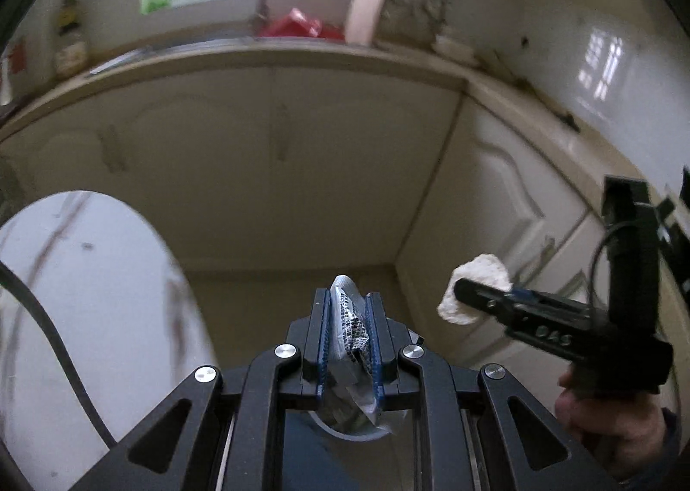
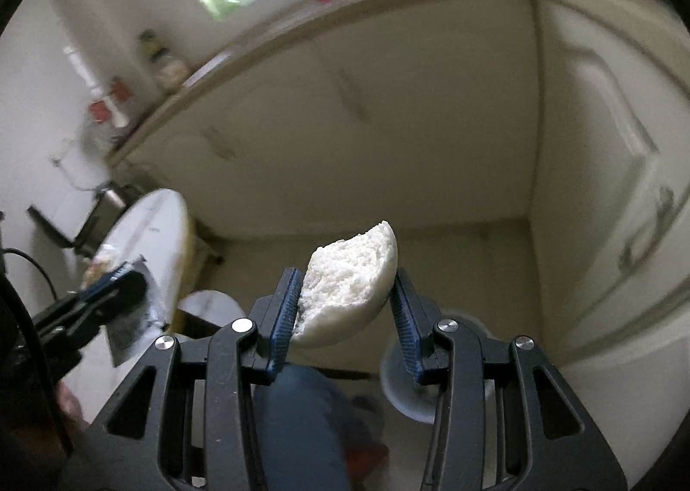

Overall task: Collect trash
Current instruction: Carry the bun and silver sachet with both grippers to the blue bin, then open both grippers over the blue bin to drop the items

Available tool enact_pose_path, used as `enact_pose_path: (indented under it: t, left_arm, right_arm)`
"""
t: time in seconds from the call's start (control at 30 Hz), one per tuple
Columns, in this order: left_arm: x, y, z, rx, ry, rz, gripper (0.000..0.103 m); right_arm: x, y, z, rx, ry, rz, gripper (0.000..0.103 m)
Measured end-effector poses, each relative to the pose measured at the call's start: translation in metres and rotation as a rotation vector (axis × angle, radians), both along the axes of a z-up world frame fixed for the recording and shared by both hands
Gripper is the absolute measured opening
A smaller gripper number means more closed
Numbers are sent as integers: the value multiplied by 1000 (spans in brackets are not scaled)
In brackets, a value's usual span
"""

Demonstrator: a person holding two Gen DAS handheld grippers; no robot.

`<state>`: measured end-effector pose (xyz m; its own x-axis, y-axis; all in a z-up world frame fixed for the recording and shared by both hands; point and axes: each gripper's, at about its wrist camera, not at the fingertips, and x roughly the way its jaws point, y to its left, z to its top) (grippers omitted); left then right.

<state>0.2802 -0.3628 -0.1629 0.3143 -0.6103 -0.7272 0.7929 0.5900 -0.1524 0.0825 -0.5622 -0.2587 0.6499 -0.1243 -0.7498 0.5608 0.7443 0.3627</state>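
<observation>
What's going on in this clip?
A person is collecting trash with two handheld grippers in a kitchen. The left gripper is shut on a crumpled wrapper; the right gripper holds a bitten bun between its fingers. Both are in the air in front of the cabinets, by a white table.

Black angular linkage arms on the left gripper (image 1: 350,318) and right gripper (image 2: 347,310), with round silver screws (image 1: 286,349) at the pivots. Ribbed blue pads (image 2: 284,314) lining the fingers. Thin black cable (image 1: 56,340) left of it.
</observation>
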Motion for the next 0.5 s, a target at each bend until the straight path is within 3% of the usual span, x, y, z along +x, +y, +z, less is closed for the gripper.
enact_pose_path:
  t: [0.23, 0.5]
  left_arm:
    - [11, -66, -58, 133, 74, -67, 12]
    - [43, -113, -131, 256, 179, -61, 13]
  right_arm:
    - [-12, -39, -84, 122, 119, -52, 40]
    - [-11, -57, -164, 231, 225, -69, 40]
